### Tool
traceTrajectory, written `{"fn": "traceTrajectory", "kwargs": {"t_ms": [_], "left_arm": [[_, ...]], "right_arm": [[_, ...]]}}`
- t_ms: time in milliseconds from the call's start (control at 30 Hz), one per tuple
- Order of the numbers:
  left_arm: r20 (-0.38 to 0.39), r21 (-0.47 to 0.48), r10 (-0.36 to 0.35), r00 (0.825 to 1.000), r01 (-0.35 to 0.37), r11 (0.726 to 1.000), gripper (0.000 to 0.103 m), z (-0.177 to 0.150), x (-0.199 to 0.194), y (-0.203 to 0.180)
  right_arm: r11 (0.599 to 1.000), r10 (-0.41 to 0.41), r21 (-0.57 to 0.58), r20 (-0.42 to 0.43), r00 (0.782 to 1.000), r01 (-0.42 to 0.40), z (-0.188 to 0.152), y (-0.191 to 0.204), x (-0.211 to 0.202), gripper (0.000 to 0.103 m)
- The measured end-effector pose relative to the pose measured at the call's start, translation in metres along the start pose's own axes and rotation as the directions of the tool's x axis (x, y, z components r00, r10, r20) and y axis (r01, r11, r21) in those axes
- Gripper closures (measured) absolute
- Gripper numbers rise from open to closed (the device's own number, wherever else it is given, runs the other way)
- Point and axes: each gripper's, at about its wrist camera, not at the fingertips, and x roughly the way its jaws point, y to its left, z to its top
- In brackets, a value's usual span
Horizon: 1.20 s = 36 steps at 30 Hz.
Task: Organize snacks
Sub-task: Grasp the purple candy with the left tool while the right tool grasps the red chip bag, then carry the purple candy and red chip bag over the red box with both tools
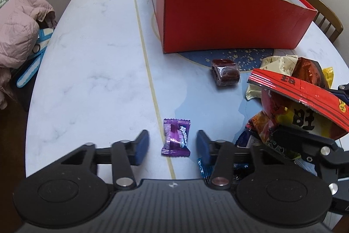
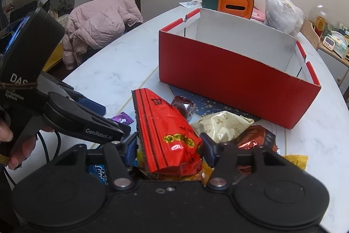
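Lettering is plentiful: the left gripper's (image 2: 122,123) body reads "GenRobot.AI" on its black arm, with "DAS" and "Acquisition System" on the handle, which a hand (image 2: 13,145) holds. That gripper (image 1: 172,143) hangs over a purple candy (image 1: 176,137) lying on the marble table (image 1: 87,71); its wrapper bears white slanted script too small to read. Its blue pads (image 1: 141,146) stand either side of the candy, narrowed but not touching it. The right gripper (image 2: 170,152) has its pads pressed on a red snack bag (image 2: 165,134) printed with black Chinese characters and a yellow patch of red characters. It sits atop the snack pile: a cream packet (image 2: 220,123), a copper foil packet (image 2: 257,139) and a blue wrapper (image 2: 99,174). A dark wrapped roll (image 1: 224,74) lies apart, before the red box (image 1: 229,21)
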Motion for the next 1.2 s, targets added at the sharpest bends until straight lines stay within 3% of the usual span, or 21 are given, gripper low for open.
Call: {"fn": "traceTrajectory", "kwargs": {"t_ms": [200, 600, 1200], "left_arm": [[0.007, -0.026, -0.007, 1.0, 0.008, 1.0, 0.081, 0.0, -0.001, 0.004], [0.034, -0.152, -0.04, 0.999, 0.045, 0.987, 0.082, -0.001, -0.019, 0.023], [0.149, -0.156, -0.049, 0.988, 0.073, 0.985, 0.082, 0.049, -0.09, 0.004]], "right_arm": [[0.999, -0.007, 0.039, 0.005, 1.0, 0.006, 0.001, -0.003, -0.005, 0.05], [0.99, -0.017, 0.138, 0.02, 1.0, 0.014, 0.006, -0.018, -0.024, 0.051], [0.977, -0.032, 0.213, 0.124, 0.992, 0.005, 0.052, -0.059, -0.075, 0.051]]}}
